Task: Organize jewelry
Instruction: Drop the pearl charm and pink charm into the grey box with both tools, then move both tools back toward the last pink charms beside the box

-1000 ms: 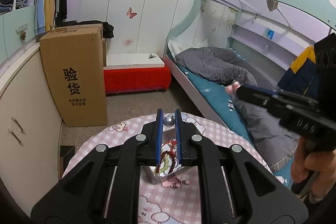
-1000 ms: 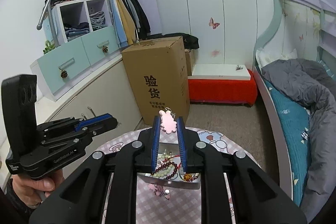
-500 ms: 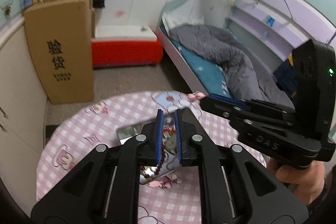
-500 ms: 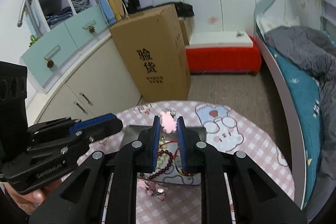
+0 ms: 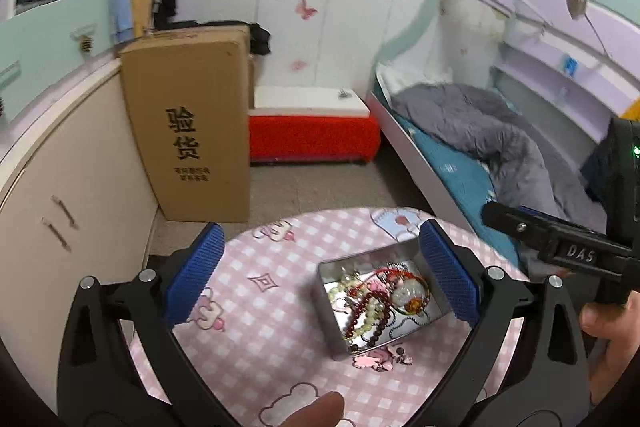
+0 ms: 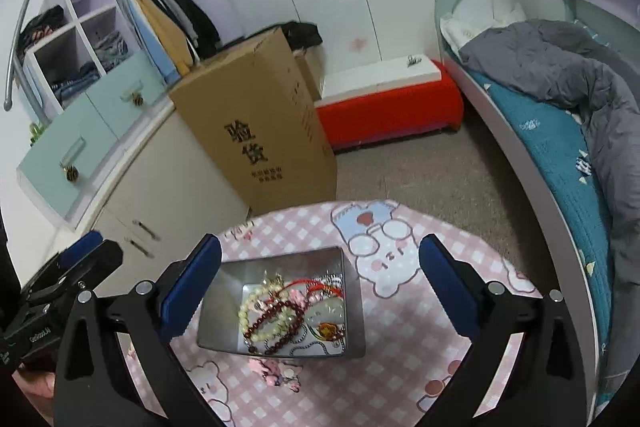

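Left wrist view: the left gripper [image 5: 320, 267] has its jaws opening, blue ribbed pads [image 5: 196, 275] spread wide and pinching nothing. The rectangular silver metal tin [image 5: 332, 311] stands on the round surface with the pink checked cartoon cloth [image 5: 256, 331], toward the right pad and partly behind it. The tangle of beaded bracelets and red cord jewelry [image 5: 380, 301] lies inside the tin; a pink flower-shaped ornament [image 5: 378, 361] lies on the cloth touching the tin's near wall. This view alone shows the right gripper's black body [image 5: 560, 247] and the hand [image 5: 608, 339] holding it, plus a fingertip [image 5: 320, 407] at the lower edge. Right wrist view: the right gripper [image 6: 320, 283] likewise has its jaws opening, nothing between the pads. The tin [image 6: 352, 307] sits between the jaws, nearer the left pad, its contents [image 6: 288, 311] seen from above. Only this view shows the left gripper's body [image 6: 60, 283] at the left edge. One second ago, both sets of jaws stood nearly closed: the left on a red corded piece, the right on a pink ornament; both pieces have left the pads.
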The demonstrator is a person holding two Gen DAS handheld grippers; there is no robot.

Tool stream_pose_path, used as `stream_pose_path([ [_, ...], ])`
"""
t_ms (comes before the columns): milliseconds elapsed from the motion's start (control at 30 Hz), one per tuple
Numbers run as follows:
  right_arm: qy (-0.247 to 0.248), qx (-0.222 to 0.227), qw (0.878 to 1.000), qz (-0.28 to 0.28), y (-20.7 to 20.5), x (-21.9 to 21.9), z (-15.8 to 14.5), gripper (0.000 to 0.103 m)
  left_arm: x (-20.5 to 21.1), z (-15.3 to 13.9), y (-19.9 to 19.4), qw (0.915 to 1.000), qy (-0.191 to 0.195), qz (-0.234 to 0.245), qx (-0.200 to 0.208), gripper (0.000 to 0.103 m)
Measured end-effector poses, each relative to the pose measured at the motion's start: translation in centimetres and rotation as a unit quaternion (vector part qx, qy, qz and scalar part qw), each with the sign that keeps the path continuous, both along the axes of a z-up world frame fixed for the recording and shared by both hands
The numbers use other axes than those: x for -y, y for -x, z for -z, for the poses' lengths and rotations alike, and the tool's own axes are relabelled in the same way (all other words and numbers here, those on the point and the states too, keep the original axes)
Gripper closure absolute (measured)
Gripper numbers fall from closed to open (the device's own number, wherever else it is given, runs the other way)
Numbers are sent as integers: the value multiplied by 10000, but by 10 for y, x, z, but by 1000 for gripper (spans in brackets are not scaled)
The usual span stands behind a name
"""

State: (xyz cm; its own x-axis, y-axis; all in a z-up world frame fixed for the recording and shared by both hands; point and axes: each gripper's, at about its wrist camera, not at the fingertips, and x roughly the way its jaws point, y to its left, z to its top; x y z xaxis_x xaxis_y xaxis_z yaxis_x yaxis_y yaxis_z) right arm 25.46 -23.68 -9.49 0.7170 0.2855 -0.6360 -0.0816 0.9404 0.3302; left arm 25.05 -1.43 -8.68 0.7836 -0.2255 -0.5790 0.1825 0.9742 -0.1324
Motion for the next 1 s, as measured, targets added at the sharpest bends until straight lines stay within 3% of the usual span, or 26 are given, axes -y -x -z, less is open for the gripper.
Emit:
stream_pose_path([
  [200,85,323,9994,-35,12,-5,-26,8,-18,-19,17,9992,-25,-308,251,7],
  [633,384,1041,9938,-108,61,-16,-84,8,-24,-63,65,9951,-154,-482,854,7],
  [1000,573,1534,9865,-92,126,-18,-100,8,-28,-78,121,9904,-129,-502,1283,6],
])
